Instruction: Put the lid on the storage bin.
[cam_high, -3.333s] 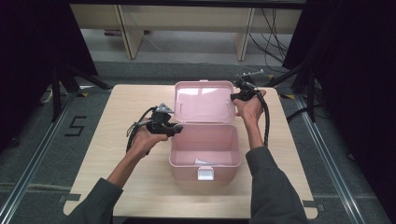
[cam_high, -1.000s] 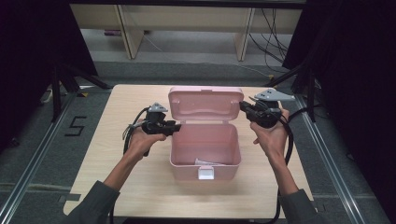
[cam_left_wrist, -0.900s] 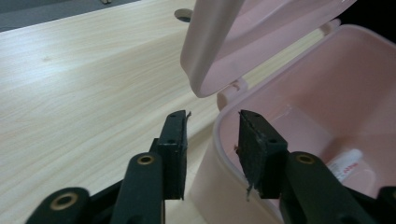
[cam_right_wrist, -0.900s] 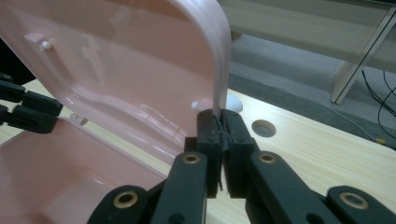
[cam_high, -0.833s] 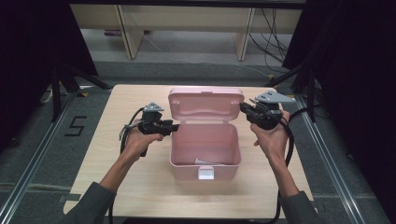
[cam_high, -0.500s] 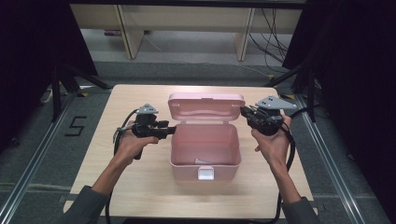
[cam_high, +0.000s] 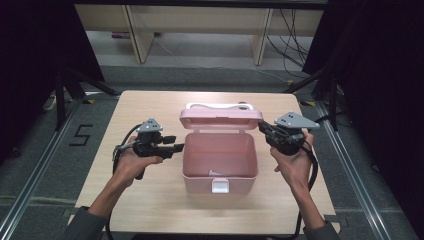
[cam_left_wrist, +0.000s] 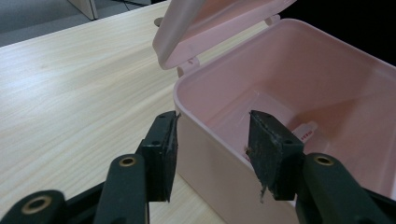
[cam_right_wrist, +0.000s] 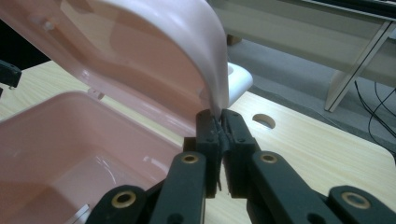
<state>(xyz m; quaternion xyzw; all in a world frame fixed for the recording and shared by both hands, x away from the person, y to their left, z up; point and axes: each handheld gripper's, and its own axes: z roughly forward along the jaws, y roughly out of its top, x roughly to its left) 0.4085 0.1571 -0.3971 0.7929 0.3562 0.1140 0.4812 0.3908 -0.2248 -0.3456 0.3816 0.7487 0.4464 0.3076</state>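
1. your left gripper (cam_high: 175, 148) stands half wide, its jaws having just been opening; in the left gripper view the pads (cam_left_wrist: 161, 154) straddle the near side wall of the pink rectangular plastic box (cam_high: 220, 167) without pressing on it.
2. your right gripper (cam_right_wrist: 218, 135) is pinched shut on the edge of the pink hinged plastic lid (cam_high: 221, 119), which stands partly raised over the box.
3. the box sits at the middle of the pale wood-grain table (cam_high: 150, 200), white latch (cam_high: 220, 186) facing you; a small slip of paper lies on its floor.
4. judge it light, thin-walled and stiff, with a smooth, glossy skin that may slip; it could slide on the tabletop if you push the lid without steadying the body.
5. take hold at the rim of the side wall, or by the white carry handle (cam_high: 215, 106) behind the lid; for the lid, its corner edge serves.
6. farther off, the table has a round cable hole (cam_right_wrist: 263, 121); beyond lie grey floor, a light wooden bench frame (cam_high: 200, 20), loose cables and dark curtains either side.
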